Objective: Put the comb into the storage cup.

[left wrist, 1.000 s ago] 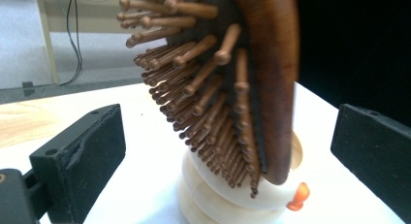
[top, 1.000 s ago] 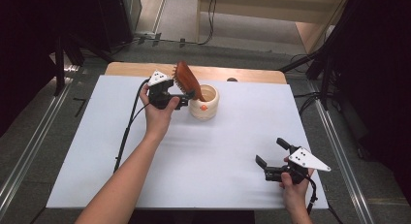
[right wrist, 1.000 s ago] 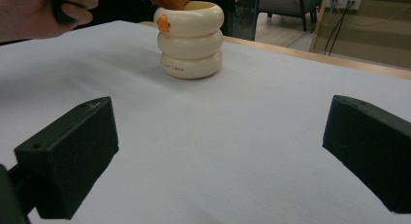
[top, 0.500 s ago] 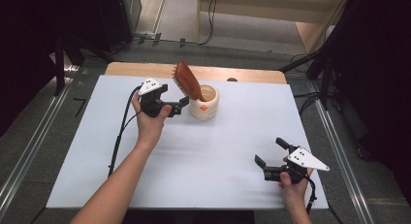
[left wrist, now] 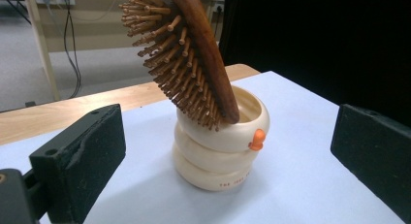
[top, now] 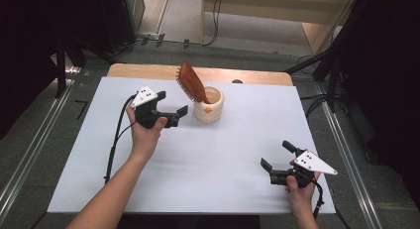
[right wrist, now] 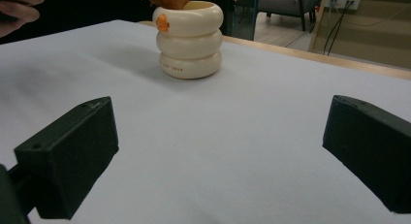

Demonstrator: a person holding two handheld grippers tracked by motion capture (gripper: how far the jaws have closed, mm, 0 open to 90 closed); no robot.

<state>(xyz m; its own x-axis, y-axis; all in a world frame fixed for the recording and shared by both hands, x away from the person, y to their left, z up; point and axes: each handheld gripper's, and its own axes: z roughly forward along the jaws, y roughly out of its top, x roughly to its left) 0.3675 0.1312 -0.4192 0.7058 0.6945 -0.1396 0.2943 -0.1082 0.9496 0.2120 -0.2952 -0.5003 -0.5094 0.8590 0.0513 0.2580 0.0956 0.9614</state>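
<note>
The left gripper [top: 174, 108] hung with jaws apart and empty just beside the cream ringed cup [top: 208, 104], a stance that suits letting go. The wooden hairbrush [top: 192, 83] stood handle-down in that cup, leaning on its rim. The right gripper [top: 278, 157] waited open near the table's [top: 237, 154] front edge, well apart.

One hairbrush [top: 192, 83], one cup [top: 208, 105], seemingly two tools.
</note>
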